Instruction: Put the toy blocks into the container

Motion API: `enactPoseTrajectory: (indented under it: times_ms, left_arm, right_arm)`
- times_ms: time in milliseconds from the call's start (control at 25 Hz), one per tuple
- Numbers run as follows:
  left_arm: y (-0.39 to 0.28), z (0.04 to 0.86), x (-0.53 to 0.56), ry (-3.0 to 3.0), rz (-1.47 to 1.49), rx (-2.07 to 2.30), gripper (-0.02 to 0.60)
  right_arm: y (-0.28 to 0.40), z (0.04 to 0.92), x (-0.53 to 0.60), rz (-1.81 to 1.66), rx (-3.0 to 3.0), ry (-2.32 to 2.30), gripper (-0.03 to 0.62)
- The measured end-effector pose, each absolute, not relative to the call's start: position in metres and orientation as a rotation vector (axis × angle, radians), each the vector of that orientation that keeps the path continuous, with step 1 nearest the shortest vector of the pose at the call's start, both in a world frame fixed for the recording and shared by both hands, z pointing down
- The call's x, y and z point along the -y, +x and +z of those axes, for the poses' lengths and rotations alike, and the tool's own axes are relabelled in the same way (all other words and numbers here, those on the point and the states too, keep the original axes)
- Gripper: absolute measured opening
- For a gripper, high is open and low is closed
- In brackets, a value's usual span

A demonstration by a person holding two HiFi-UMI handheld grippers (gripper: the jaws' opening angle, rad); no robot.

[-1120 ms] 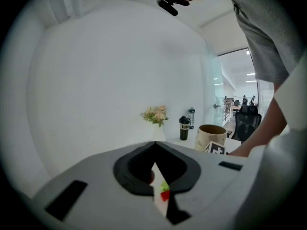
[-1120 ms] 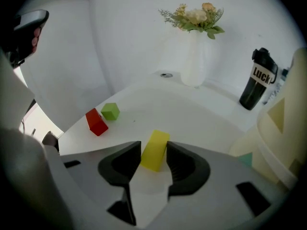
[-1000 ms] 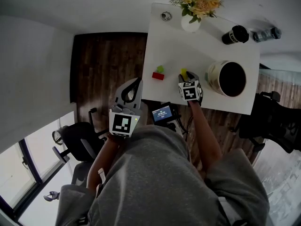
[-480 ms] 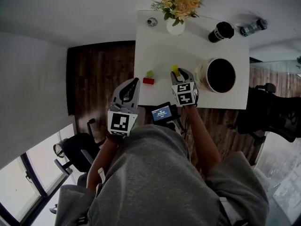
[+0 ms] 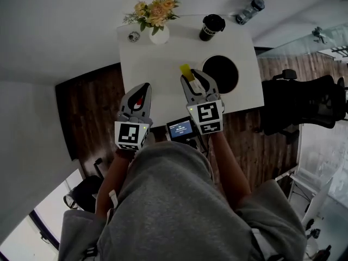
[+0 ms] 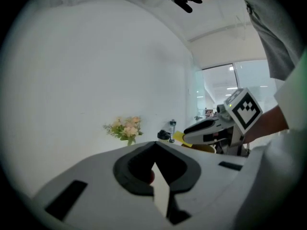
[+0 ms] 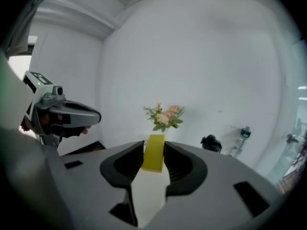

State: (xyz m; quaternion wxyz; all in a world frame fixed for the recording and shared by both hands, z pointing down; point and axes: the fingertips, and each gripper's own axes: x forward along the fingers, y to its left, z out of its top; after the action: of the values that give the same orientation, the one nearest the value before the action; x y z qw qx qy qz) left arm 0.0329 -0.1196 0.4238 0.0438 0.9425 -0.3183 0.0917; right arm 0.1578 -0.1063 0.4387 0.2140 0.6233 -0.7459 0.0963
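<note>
- Progress: one yellow block was held clear of the table by the right gripper. The jaws had just been closing and were clenched on the block's two sides.
- Place of the block: in the head view it was at 9 o'clock of the container, just beside the rim and not yet over the opening.
- Container: the interior was seen only as a dark round, and no block could be made out inside. The task was therefore judged to be at its first delivery, with the release not yet made.
- Left gripper: it was held at 9 o'clock of the right gripper, its jaw tips pressed together. A red patch was glimpsed through the hollow behind the tips. It was judged a second block lying below, though a grip on it could not be ruled out.
- Count of task things: one yellow block, one red patch, one container, two grippers. No other block was found in view.
- Count of other things, from the container: one vase of flowers at 10 o'clock, one black cup at 12 o'clock, one bottle at 1 o'clock, one small round object at 10 o'clock.
</note>
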Motion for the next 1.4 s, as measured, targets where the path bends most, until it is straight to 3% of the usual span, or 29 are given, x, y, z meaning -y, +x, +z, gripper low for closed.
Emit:
enactPoseTrajectory:
  times_ms: [480, 1040, 1160, 1400]
  left_arm:
    - [0.081, 0.429, 0.095, 2.899, 0.277, 0.879, 0.006]
    - [0.089, 0.434, 0.090, 2.866, 0.311, 0.921, 0.006]
    - [0.088, 0.435, 0.088, 2.862, 0.314, 0.923, 0.006]
    - [0.073, 0.433, 0.086, 2.846, 0.310, 0.962, 0.006]
  right_arm:
    - [0.295, 0.448, 0.057, 0.330, 1.776, 1.962, 0.133]
    - [0.309, 0.473, 0.056, 0.398, 1.779, 1.937, 0.135]
    - [0.311, 0.478, 0.054, 0.433, 1.773, 1.941, 0.195]
    - [0.297, 0.471, 0.056, 0.411, 1.809, 1.921, 0.195]
